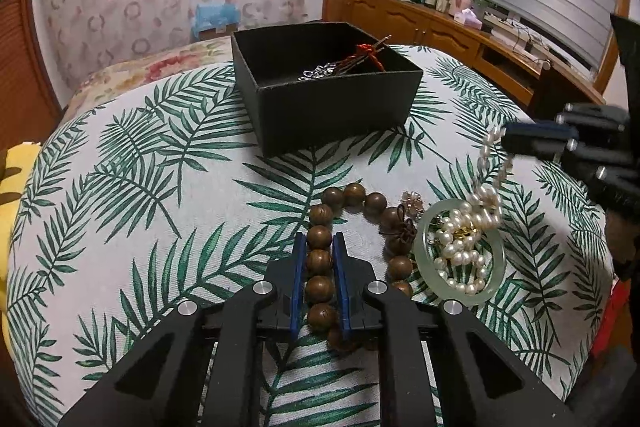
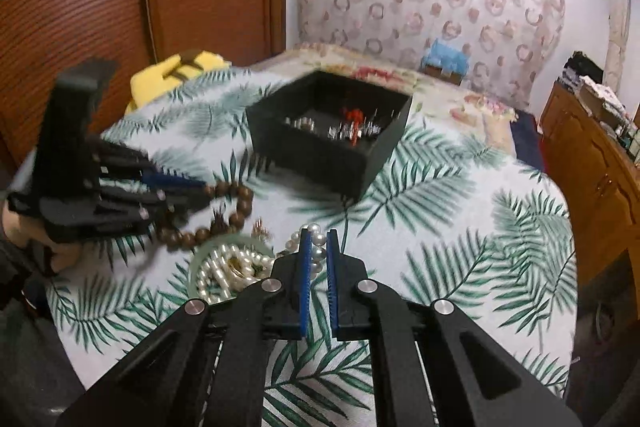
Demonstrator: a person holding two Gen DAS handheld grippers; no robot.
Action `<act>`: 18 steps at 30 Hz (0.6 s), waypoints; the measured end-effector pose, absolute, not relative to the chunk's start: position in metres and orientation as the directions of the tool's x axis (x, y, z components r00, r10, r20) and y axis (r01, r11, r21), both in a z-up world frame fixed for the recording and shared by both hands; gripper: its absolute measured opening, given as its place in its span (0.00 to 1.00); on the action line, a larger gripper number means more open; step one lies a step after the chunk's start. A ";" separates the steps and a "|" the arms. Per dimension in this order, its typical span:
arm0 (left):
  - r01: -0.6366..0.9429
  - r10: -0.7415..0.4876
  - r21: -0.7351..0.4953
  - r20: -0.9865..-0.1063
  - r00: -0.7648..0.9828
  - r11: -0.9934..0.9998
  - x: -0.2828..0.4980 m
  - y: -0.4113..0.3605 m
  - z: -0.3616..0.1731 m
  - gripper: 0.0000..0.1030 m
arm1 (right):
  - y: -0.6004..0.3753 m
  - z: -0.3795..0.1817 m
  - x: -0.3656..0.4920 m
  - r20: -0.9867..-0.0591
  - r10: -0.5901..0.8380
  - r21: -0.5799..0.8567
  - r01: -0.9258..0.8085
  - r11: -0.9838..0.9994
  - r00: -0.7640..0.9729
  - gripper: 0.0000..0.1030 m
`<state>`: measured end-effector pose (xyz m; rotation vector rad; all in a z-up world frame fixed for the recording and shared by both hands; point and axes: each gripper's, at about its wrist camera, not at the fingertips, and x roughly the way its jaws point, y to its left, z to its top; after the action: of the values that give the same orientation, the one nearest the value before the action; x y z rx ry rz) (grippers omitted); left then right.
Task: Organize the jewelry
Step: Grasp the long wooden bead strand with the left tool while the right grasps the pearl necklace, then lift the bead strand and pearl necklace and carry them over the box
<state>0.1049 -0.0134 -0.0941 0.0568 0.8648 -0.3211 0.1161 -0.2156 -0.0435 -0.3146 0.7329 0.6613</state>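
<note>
We hold the left gripper low, its fingers closed on a wooden bead bracelet. We hold the right gripper raised, its fingers clamping a pearl strand that hangs from them.

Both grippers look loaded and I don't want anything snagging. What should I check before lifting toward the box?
1. Left gripper closed on the wooden bead bracelet: ok.
2. Right gripper holding the pearl necklace: ok, strand partly lifted.
3. Pearls clear of the jade bangle: not ok, most still piled inside it.
4. Bracelet free of the bangle: cannot tell, beads lie against its rim.
5. Black box open with room: ok.
</note>
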 end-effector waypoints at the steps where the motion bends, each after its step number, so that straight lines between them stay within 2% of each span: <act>1: 0.302 -0.255 -0.078 -0.751 0.609 0.950 0.104 -0.014 -0.093 0.12 | -0.216 -0.040 0.117 -0.698 0.449 -0.037 -0.655 0.755 0.558 0.08; 18: 0.344 -0.317 -0.069 -0.585 0.747 0.936 0.078 -0.023 0.001 0.12 | -0.211 0.031 0.115 -0.589 0.502 -0.056 -0.652 0.756 0.633 0.08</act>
<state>0.0781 -0.0230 0.0010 0.0444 0.6314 -0.3618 0.1154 -0.2105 0.0313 -0.2764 0.5839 0.6695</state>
